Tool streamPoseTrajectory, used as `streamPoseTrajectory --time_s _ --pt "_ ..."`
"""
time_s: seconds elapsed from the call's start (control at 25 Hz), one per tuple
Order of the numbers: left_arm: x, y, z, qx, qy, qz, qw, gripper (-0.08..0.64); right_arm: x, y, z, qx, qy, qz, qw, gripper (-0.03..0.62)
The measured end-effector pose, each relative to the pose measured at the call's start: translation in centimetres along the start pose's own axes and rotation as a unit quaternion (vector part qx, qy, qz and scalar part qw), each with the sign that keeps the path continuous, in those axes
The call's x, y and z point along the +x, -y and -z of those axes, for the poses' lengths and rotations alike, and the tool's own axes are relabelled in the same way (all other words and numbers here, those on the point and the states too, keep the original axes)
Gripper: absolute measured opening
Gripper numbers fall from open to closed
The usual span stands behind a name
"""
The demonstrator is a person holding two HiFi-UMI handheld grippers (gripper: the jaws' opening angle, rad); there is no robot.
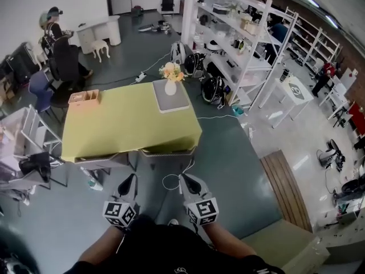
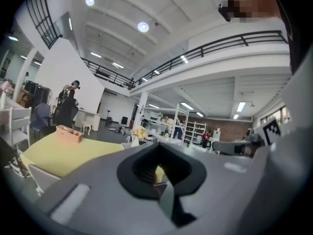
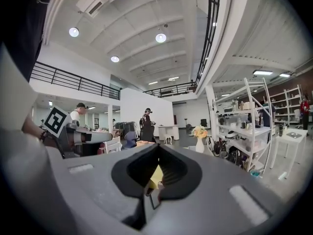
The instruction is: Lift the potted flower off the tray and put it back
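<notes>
Yellow-green cloth covered the table that stood well ahead of both tongs. On its far right part a grey tray carried the pot of flowers, upright near the tray's far edge. The left tongs and the right tongs were side by side, short of the table's near edge and apart from it, each with jaws pressed together on nothing; a wooden box sat ahead and left of the left tongs.
</notes>
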State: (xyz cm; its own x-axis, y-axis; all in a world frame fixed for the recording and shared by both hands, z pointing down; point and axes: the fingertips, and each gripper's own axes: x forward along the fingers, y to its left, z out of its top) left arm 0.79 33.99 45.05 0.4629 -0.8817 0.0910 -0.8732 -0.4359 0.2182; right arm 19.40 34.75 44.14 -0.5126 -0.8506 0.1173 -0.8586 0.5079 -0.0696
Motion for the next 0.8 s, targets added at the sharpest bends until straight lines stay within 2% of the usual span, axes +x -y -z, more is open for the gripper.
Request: streamPoseTrajectory --time_s 0.2,0.48,0.8 --pt "-0.1 -1.0 0.5 -0.004 -0.003 -0.023 0.9997 0.008 1.0 0.8 1.0 0.003 -0.012 -0.009 1.0 0.003" --pt "1.4 -3.6 0.1 -0.006 0.002 -0.032 0.9995 0.008 4.4 0.9 1.2 0.011 -0.018 -0.02 1.0 0.003" --pt "6.4 -9.7 -1.0 -0.015 0.008 -0.031 0.9994 0.008 11.3 1.8 1.5 0.013 -0.029 -0.013 0.999 0.003"
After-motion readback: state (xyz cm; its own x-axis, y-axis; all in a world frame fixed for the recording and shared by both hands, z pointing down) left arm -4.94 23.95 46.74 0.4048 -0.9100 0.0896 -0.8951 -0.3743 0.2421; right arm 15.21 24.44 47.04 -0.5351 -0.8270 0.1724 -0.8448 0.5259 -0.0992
